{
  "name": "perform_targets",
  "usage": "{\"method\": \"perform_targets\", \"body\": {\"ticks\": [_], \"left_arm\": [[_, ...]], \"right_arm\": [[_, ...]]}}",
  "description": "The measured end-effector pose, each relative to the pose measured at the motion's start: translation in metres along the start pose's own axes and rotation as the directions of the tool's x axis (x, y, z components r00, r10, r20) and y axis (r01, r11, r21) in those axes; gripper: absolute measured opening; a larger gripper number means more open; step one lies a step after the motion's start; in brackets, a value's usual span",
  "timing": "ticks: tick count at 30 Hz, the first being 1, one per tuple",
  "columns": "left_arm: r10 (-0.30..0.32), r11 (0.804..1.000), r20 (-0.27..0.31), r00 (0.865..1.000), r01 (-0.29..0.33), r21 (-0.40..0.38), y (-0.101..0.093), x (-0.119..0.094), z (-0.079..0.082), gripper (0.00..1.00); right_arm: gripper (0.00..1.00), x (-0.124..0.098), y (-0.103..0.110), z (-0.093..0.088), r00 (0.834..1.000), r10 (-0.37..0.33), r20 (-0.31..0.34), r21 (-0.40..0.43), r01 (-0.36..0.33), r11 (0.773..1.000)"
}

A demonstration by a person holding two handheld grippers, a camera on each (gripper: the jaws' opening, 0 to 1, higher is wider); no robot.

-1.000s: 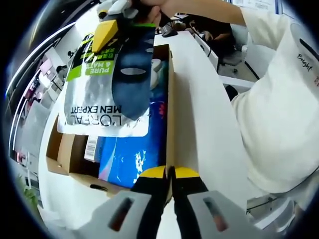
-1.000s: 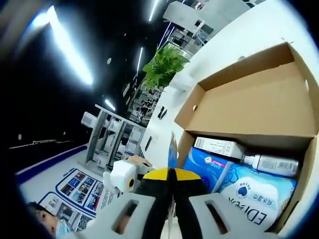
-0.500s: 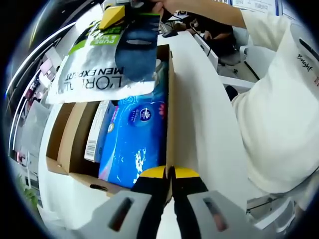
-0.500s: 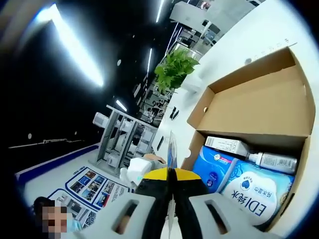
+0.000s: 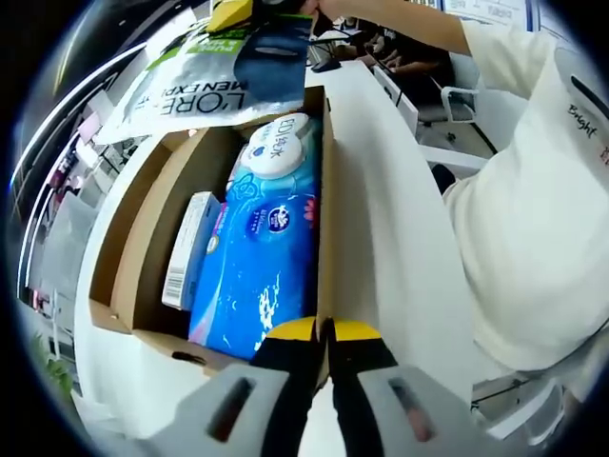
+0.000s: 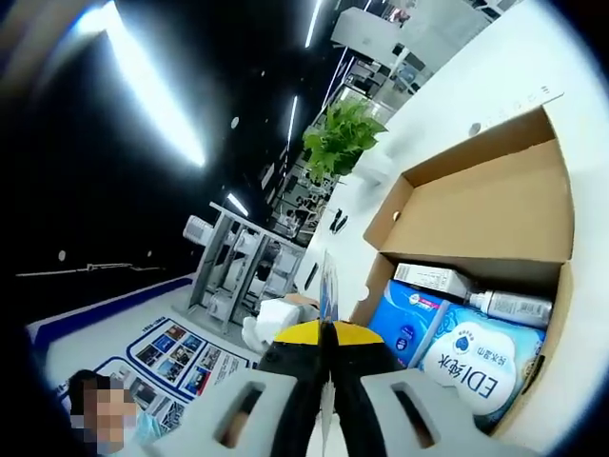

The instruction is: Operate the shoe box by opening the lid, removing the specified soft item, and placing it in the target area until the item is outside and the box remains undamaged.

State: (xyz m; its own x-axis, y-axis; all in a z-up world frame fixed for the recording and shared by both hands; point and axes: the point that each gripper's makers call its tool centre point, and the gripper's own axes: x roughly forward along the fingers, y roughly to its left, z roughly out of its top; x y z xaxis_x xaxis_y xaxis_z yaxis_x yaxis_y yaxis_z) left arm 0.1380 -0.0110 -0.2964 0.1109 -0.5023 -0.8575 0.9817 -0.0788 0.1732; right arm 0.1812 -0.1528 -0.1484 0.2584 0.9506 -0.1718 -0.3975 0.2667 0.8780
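Note:
The open cardboard shoe box (image 5: 143,238) lies on a white table. My left gripper (image 5: 324,333) is shut on the near end of its right wall. A silver-white L'Oréal pouch (image 5: 200,76) with a green band and a dark patch hangs above the box's far end, held by my right gripper (image 5: 233,11). In the right gripper view, my right gripper (image 6: 324,333) is shut on the pouch's thin edge (image 6: 328,276), seen end-on. The box (image 6: 485,209) lies below with its lid folded back.
Inside the box are a blue wipes pack (image 5: 262,257) (image 6: 466,367), a white carton (image 5: 190,248) (image 6: 433,279) and a small bottle (image 6: 509,305). A person's white sleeve (image 5: 533,190) stands right of the table (image 5: 400,238). A potted plant (image 6: 347,133) stands beyond the box.
My right gripper has lifted the pouch up and away from the box, uncovering the wipes pack. The left gripper has kept its hold on the wall.

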Motion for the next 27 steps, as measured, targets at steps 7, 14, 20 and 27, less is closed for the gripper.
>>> {"method": "perform_targets", "body": {"ticks": [7, 14, 20, 27], "left_arm": [[0.0, 1.0, 0.003, 1.0, 0.0, -0.001, -0.001, 0.0, 0.0, 0.03], [0.004, 1.0, 0.007, 1.0, -0.004, 0.003, -0.002, 0.0, 0.0, 0.03], [0.001, 1.0, 0.006, 1.0, -0.001, 0.004, 0.001, 0.001, -0.001, 0.03], [0.002, 1.0, 0.005, 1.0, -0.002, 0.0, 0.002, 0.001, -0.001, 0.03]], "right_arm": [[0.0, -0.024, 0.021, 0.007, 0.999, 0.035, 0.027, -0.035, -0.034, 0.999], [0.0, -0.046, 0.029, 0.007, 0.997, 0.046, 0.059, -0.037, -0.044, 0.998], [0.0, -0.064, 0.024, 0.005, 0.998, 0.031, 0.06, -0.052, -0.028, 0.998], [0.0, -0.079, 0.027, 0.002, 0.996, 0.043, 0.082, -0.042, -0.04, 0.998]]}}
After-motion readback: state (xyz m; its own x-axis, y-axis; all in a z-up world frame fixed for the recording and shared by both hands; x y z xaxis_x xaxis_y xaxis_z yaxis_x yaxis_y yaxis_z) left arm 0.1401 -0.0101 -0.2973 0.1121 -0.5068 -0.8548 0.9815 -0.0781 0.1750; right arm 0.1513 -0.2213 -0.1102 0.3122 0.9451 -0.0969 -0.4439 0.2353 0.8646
